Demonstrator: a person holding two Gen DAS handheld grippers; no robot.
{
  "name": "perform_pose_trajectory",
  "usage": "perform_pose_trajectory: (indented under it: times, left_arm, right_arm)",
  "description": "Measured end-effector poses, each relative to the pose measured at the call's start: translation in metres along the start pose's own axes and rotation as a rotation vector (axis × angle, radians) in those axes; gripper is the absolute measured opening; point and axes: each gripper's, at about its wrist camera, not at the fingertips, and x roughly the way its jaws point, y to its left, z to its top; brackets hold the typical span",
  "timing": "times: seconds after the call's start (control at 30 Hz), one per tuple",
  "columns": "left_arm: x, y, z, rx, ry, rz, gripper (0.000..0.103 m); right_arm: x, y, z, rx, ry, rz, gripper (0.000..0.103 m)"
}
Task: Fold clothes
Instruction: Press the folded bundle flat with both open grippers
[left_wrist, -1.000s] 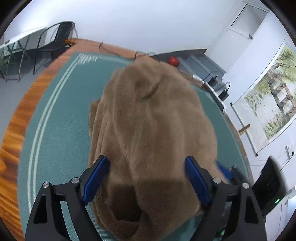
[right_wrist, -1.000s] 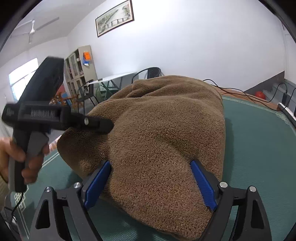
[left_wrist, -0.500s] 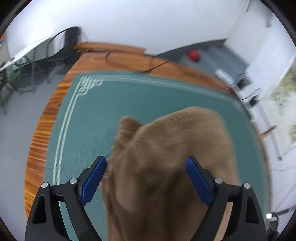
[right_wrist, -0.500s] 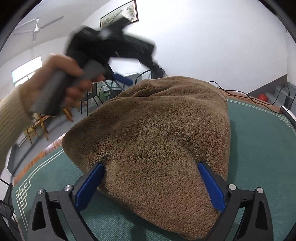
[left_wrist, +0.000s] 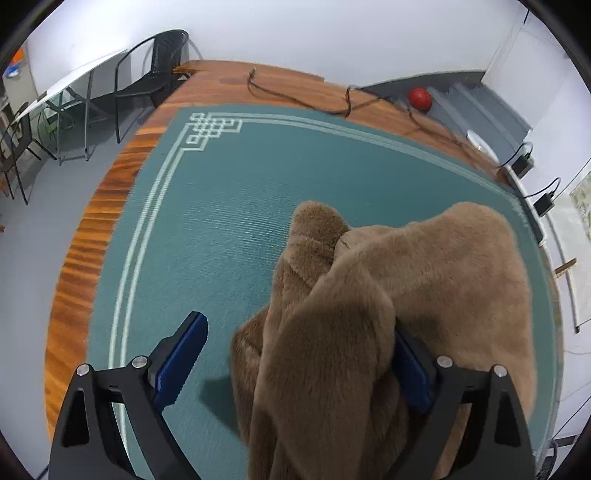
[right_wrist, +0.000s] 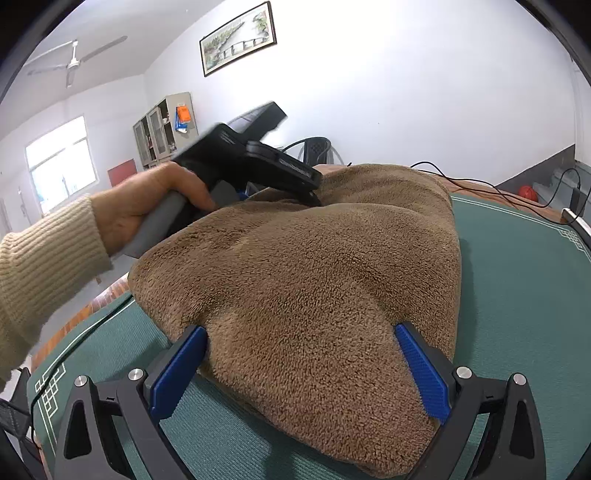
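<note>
Left claw: my left claw (left_wrist: 293, 363) has swung across the green mat (left_wrist: 221, 221) and tipped downward. A second ago the brown fleece garment (left_wrist: 388, 295) filled the whole gap between my fingers; now bare mat shows inside my left finger (left_wrist: 181, 354). The jaws are opening, a thick fold of fleece hangs between them, and it lies against the right finger only. Released, not gripping.

Garment from the left claw: bunched just ahead of me and to my right, one rounded lobe poking up beyond my tips.

Other hand seen from the right claw: my hand (right_wrist: 147, 206) in a knit sleeve (right_wrist: 44, 266) holds that left tool at the far left edge of the pile, low against the fleece.

Right claw: my right claw (right_wrist: 301, 369) has not shifted; its jaws have widened to full spread and straddle the near edge of the garment (right_wrist: 314, 277). The fleece brushes both pads but is not squeezed. Released.

Meaning for the task: I judge the fold has just been laid down and both claws have let go. The pile is lumpy, so a fresh grasp at an edge looks next.
</note>
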Motion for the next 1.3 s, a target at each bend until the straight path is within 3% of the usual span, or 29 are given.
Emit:
perform_pose_trajectory:
  times: [0.13, 0.3, 0.43, 0.57, 0.63, 0.87, 1.0, 1.17, 1.3]
  left_arm:
    - [-0.048, -0.003, -0.028, -0.002, -0.031, -0.118, 0.095]
    - [-0.088, -0.026, -0.096, 0.123, -0.056, -0.189, 0.095]
    - [-0.084, -0.03, -0.13, 0.154, -0.051, -0.137, 0.095]
    - [-0.07, -0.016, -0.141, 0.095, -0.044, -0.145, 0.095]
    - [-0.064, -0.011, -0.147, 0.091, -0.043, -0.149, 0.095]
    - [-0.051, -0.004, -0.156, 0.06, -0.084, -0.157, 0.103]
    - [-0.055, -0.007, -0.161, 0.044, -0.116, -0.151, 0.103]
    - [-0.093, -0.024, -0.176, 0.024, -0.186, -0.079, 0.103]
    - [-0.131, -0.052, -0.2, 0.042, -0.294, -0.058, 0.103]
  right_arm:
    - [-0.008, -0.004, -0.003, 0.028, -0.038, 0.009, 0.102]
    - [-0.031, -0.021, -0.001, 0.129, -0.108, 0.007, 0.102]
    - [-0.042, -0.032, 0.0, 0.184, -0.127, -0.075, 0.102]
    - [-0.013, -0.03, -0.001, 0.122, 0.0, -0.136, 0.102]
    - [0.006, -0.03, -0.005, 0.108, 0.064, -0.126, 0.102]
    - [0.025, -0.046, -0.005, 0.184, 0.138, -0.056, 0.102]
    - [0.021, -0.044, -0.006, 0.178, 0.125, -0.061, 0.102]
    - [-0.006, -0.042, -0.005, 0.18, 0.089, -0.062, 0.102]
    - [-0.041, -0.035, -0.004, 0.175, 0.051, -0.096, 0.102]
